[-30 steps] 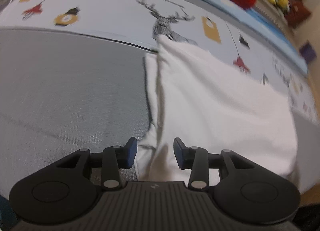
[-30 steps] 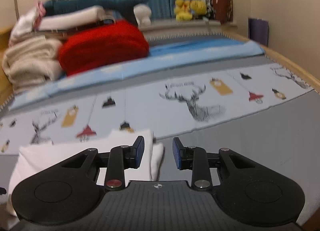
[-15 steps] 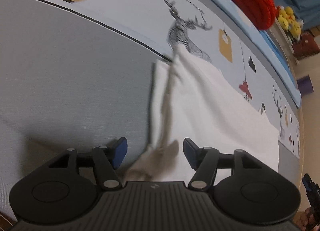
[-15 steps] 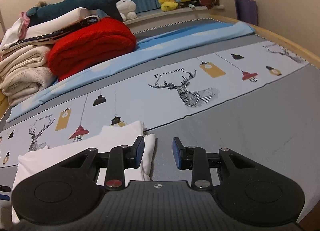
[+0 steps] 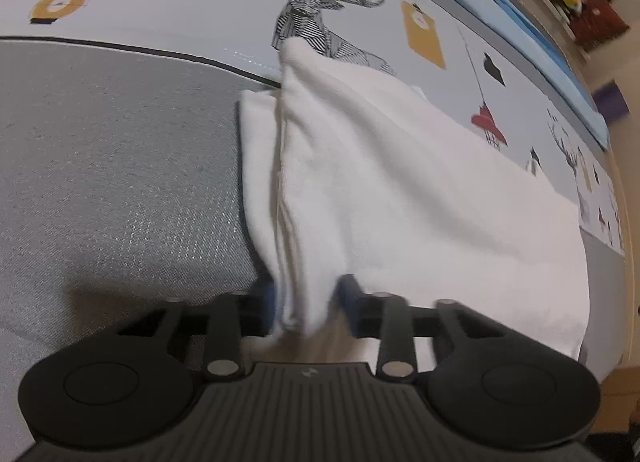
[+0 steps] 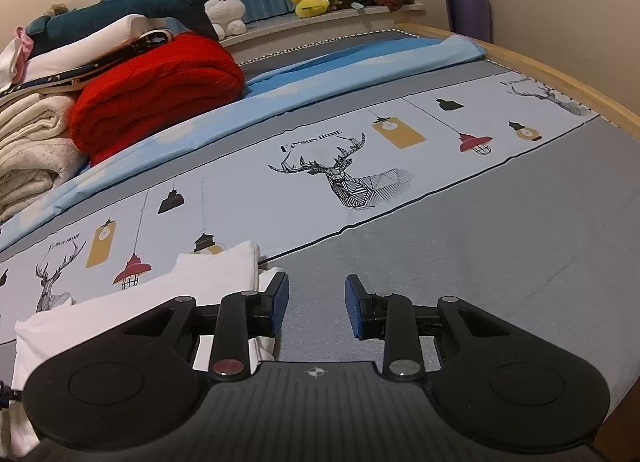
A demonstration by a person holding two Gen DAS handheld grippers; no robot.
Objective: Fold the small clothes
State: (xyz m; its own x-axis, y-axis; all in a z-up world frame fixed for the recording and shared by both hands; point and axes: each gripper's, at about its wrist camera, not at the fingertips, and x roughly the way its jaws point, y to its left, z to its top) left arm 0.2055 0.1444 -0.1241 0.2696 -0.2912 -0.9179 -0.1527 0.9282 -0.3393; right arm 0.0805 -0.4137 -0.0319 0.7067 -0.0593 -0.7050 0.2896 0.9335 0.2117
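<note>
Between left tool (image 5: 306, 302) fingers again: white garment (image 5: 384, 190).

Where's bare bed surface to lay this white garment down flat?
Bare grey bedsheet lies right of the white folded garment, bordered by the deer-print band and the wooden bed edge; the open right gripper hovers there. It is crowded behind, by the red folded blanket and cream towel stack.
</note>
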